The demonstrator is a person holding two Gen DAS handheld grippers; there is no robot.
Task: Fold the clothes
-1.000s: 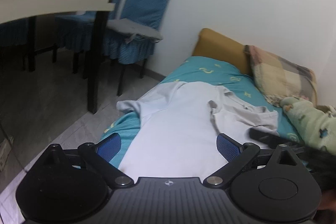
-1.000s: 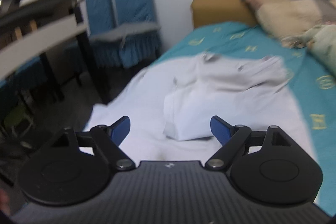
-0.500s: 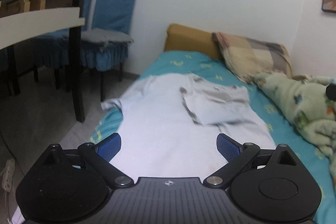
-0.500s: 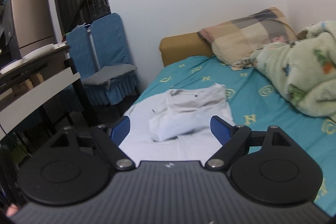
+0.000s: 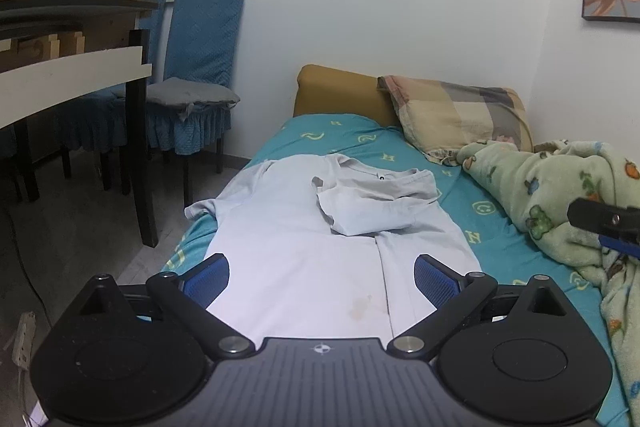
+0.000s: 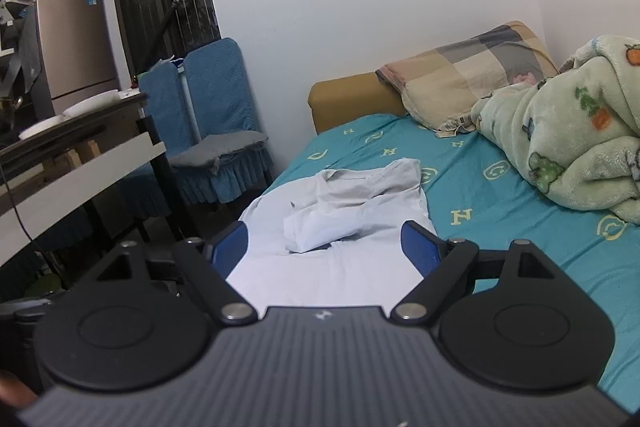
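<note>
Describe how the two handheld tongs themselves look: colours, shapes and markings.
Both look alike. The left tongs and right tongs have blue ribbed pads on black linkage arms with silver pivot screws. Each has two round black discs beside a dark grey ribbed body with a small round white emblem. No cables or sleeves show.

Left gripper (image 5: pixel 322 277) and right gripper (image 6: pixel 322 247) alike, matte black ribbed bodies, round black discs either side, silver pivot screws, blue ridged fingertip pads (image 5: pixel 434 281)
</note>
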